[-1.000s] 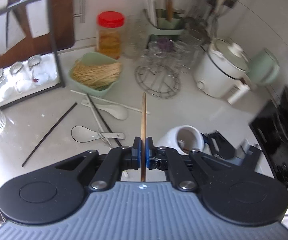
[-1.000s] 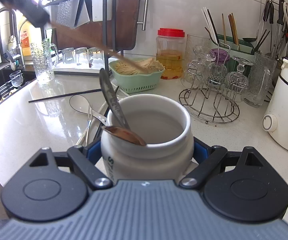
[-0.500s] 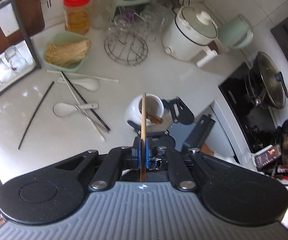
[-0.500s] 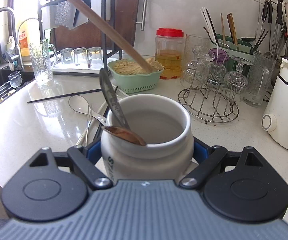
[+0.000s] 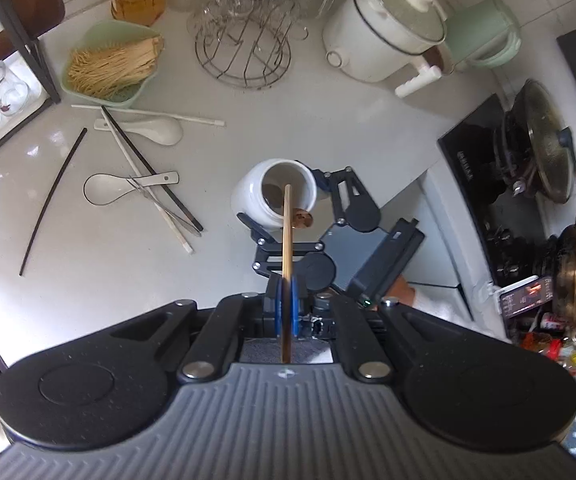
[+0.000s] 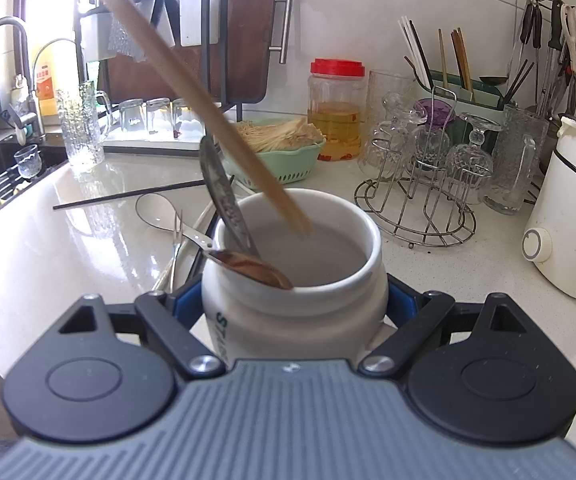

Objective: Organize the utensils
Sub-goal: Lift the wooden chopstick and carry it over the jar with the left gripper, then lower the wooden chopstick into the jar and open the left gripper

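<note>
The left gripper is clamped on a thin wooden chopstick, which runs straight ahead; its far tip lies over the mouth of a white ceramic jar. The right gripper grips that jar at the near edge of the white countertop. A brown spoon bowl rests on the jar rim. Toward the countertop's left side lie two white ceramic spoons, black chopsticks and white chopsticks, scattered and partly crossed. At the far edge stand a green basket of pale sticks, a wire glass rack and a white electric cooker.
</note>
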A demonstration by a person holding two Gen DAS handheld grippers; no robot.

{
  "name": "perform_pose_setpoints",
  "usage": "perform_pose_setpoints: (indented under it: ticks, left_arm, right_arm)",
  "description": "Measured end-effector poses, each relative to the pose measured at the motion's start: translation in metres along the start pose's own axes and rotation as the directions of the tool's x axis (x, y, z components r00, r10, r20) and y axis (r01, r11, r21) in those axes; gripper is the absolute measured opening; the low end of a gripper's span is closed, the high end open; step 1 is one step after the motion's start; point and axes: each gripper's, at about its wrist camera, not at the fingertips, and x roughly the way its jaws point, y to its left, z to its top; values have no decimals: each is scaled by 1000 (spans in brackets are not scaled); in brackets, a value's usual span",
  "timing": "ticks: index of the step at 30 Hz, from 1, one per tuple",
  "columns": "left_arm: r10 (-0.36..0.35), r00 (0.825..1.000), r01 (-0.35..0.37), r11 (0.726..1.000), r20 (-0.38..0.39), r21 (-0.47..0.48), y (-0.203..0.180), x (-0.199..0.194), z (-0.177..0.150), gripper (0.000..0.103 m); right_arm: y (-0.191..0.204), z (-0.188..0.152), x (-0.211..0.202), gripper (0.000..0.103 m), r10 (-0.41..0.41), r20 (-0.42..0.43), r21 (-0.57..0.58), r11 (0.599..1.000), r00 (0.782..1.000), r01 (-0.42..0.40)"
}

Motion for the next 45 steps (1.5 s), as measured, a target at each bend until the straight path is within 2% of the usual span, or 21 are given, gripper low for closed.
perform_pose_setpoints:
  ticks: [6, 13, 23, 29, 35, 39, 42, 45]
  left_arm:
    - [27, 997, -26, 1000, -66, 13, -5, 35, 23, 5]
    - [77, 993, -73, 996, -94, 44, -7, 69, 43, 5]
    - [77, 992, -75, 997, -105, 20, -2, 106, 53, 5]
    - [78, 993, -76, 997, -93, 15, -1, 113, 53, 6]
    - [88, 995, -88, 996, -46, 12, 2, 103, 55, 8]
    - [83, 996, -83, 997, 16, -7, 7, 89, 53, 37]
    - [68, 994, -66, 997, 82, -27, 10, 76, 49, 39]
    - [64, 985, -57, 997, 162, -45, 15, 62, 43, 39]
  right_arm:
    - [0, 0, 0, 91, -2, 1, 4, 1000, 1000, 2]
    - [0, -1, 0, 91, -7, 9, 7, 1000, 1000, 7]
    - [0, -2, 0, 91, -7, 17, 4, 1000, 1000, 7]
    - [0, -2, 1, 91, -5, 17, 3, 1000, 1000, 5]
    - [0, -2, 1, 91, -1, 17, -2, 1000, 1000, 1]
    - [-1, -1, 1, 91, 2, 16, -3, 1000, 1000, -2]
    - [-1, -1, 1, 91, 2, 15, -3, 1000, 1000, -2]
    - [-1, -1, 2, 91, 4, 13, -3, 1000, 1000, -4]
